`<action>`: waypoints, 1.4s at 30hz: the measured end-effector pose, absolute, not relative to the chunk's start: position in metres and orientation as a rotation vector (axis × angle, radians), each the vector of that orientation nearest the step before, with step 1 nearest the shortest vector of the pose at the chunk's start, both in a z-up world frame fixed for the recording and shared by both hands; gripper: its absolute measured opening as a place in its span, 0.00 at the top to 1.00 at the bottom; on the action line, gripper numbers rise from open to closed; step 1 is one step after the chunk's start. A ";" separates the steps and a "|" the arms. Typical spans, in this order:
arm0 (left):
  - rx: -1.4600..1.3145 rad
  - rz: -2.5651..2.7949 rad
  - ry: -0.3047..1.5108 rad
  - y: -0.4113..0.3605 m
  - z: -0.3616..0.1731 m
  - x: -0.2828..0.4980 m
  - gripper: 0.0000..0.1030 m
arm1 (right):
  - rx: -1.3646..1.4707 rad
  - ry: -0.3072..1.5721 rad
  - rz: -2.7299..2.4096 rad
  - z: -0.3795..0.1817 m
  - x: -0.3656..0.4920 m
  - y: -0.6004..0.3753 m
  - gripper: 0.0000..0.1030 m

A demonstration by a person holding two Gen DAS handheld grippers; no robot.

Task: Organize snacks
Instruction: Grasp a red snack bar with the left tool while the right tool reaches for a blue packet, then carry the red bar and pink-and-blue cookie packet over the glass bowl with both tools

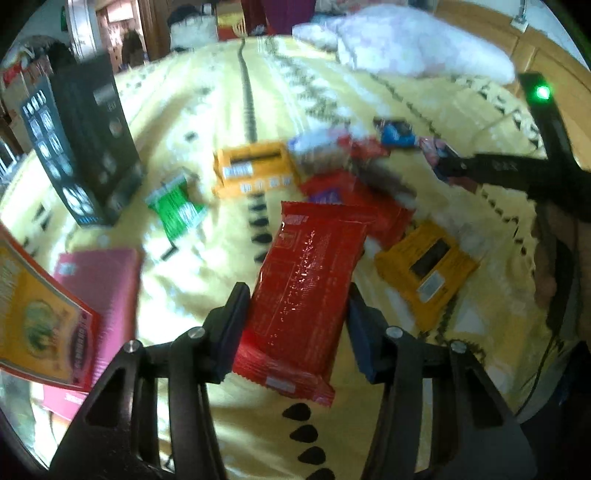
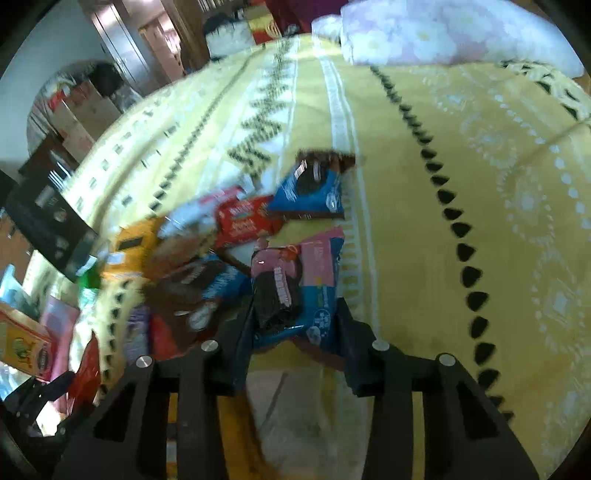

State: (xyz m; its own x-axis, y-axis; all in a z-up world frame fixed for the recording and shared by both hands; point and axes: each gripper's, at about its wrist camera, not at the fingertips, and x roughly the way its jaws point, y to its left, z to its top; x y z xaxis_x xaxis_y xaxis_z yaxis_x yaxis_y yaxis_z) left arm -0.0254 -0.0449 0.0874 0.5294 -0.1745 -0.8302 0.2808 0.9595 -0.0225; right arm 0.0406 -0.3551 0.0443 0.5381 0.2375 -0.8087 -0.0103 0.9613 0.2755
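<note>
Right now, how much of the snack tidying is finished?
Little looks sorted: most packets still lie jumbled on the yellow bedspread, including an orange packet and a green packet. In hand: the left gripper clamps a red wrapper; the right gripper straddles a pink-and-blue biscuit packet. The rest remains.

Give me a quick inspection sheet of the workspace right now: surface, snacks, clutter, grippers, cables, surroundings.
Surface: yellow patterned bedspread.
Job's things: red snack pack between the left gripper's fingers; pink-and-blue cookie pack between the right gripper's; orange boxes, green packet and other snacks scattered on the bedspread.
Clutter: tall black box standing; pink box.
Grippers: left gripper shut on the red pack; right gripper closing around the cookie pack, contact unclear.
Cables: thin cable at the right edge.
Surroundings: pillow, wooden furniture.
</note>
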 end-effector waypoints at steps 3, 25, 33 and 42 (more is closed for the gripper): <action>0.121 -0.265 0.914 -0.045 0.112 -0.032 0.51 | 0.251 0.912 0.154 0.077 0.014 -0.354 0.57; 0.153 -0.176 0.476 -0.004 0.247 -0.106 0.72 | 0.154 0.563 0.320 0.244 -0.094 -0.278 0.57; 0.134 -0.337 0.843 -0.025 0.123 -0.083 0.80 | 0.152 0.704 0.297 0.192 -0.112 -0.289 0.57; -0.134 -0.274 0.999 0.012 0.054 -0.072 0.41 | 0.268 0.816 0.305 0.129 -0.121 -0.321 0.57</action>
State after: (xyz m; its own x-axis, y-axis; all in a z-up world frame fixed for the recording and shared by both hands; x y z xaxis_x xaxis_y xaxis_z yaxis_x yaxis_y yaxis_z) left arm -0.0720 0.0120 0.0541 0.5102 -0.2879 -0.8105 0.1659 0.9576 -0.2357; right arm -0.1214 -0.3210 0.1287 0.6462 0.3662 -0.6696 -0.1627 0.9233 0.3480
